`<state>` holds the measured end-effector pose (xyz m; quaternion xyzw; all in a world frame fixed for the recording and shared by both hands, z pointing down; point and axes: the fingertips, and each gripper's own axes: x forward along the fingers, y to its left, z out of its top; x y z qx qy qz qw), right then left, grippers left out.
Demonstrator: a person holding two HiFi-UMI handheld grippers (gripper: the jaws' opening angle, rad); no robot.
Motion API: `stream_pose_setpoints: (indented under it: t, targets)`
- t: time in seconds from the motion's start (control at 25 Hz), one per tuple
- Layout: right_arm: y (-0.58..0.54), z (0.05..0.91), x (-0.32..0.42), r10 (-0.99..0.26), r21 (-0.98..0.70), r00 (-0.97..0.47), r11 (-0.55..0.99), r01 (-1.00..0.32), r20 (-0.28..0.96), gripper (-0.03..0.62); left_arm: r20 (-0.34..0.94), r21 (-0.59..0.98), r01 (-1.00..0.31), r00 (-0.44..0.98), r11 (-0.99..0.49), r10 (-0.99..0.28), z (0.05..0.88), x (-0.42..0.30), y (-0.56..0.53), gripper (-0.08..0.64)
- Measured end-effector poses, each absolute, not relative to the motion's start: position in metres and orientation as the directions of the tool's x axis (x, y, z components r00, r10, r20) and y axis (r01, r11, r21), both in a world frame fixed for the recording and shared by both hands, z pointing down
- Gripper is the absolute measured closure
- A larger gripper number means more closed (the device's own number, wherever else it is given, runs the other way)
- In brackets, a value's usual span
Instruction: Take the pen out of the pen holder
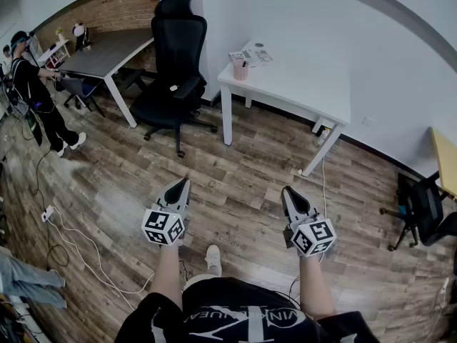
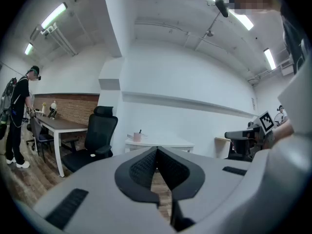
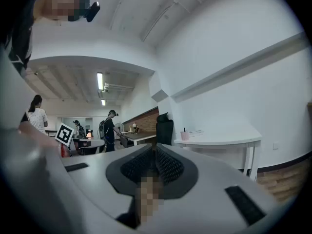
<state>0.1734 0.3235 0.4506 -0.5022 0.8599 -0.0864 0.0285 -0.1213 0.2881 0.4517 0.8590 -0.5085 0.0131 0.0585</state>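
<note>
Left gripper (image 1: 186,182) and right gripper (image 1: 286,191) fingers shut, empty; the upper-middle pen (image 1: 244,63) (light, stiff, I'd guess) wants pinching above its holder (image 1: 240,72).

The white lettering on your black shirt (image 1: 243,319) shows upside down and cut off, so no whole word reads. The cubes on your left gripper (image 1: 184,182) and right gripper (image 1: 287,190) bear only black-and-white square patterns. The papers (image 1: 251,56) on the white bench (image 1: 300,91) are too small to read.
</note>
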Motion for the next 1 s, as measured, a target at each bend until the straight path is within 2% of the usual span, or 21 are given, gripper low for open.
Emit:
stream_pose_setpoints:
  t: [1.0]
  targets:
    - [0.170,0.477,0.096,-0.918,-0.230,-0.391,0.368,-0.901,0.065,0.551,0.123,0.098,-0.831,0.556,-0.548,-0.822,0.472,-0.204,0.112,0.546]
